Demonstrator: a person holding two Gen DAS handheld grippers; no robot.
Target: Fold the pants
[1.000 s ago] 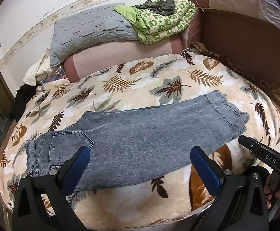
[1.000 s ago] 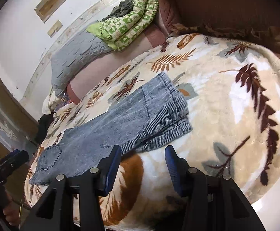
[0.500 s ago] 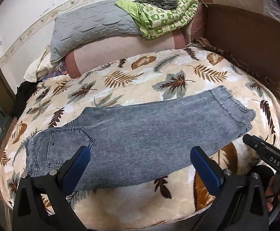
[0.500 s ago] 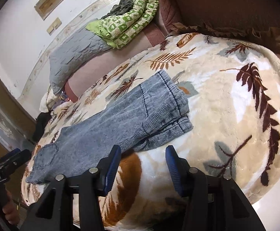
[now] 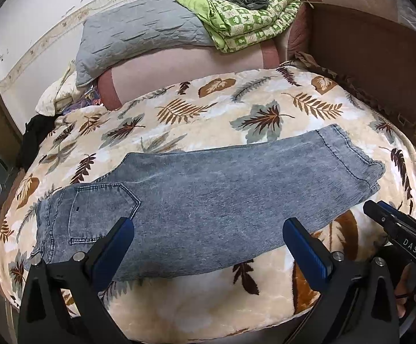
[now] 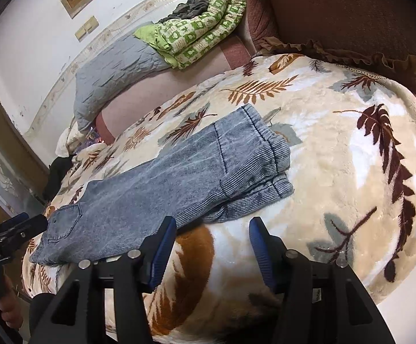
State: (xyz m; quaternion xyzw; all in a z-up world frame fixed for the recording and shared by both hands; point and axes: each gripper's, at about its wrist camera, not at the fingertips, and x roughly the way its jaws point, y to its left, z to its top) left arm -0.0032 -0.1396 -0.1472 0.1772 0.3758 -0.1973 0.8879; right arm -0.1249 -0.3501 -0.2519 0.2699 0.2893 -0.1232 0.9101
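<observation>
The left gripper, black-framed with blue pads, hung wide apart and empty, its spread fingers framing the near long edge of the faded blue-grey denim pants. Those pants lay just ahead of it, already doubled leg on leg, stretched flat across the cream plush blanket with brown and grey leaf prints, waistband and back pocket off toward its left finger, hems off to its right.

The right gripper was parted too, holding nothing, poised just short of the hem end. There the under leg poked out from beneath the upper one, uneven. That was the trap: a pinch there could have caught only one layer, and the fold would have dragged crooked.

The plush pile looked grabby; a low bite might have snagged blanket along with denim. How thick the stack was at the hems was hard to judge through the fisheye.

Beyond, a green patterned quilt sat on a grey quilted pillow, well clear.
</observation>
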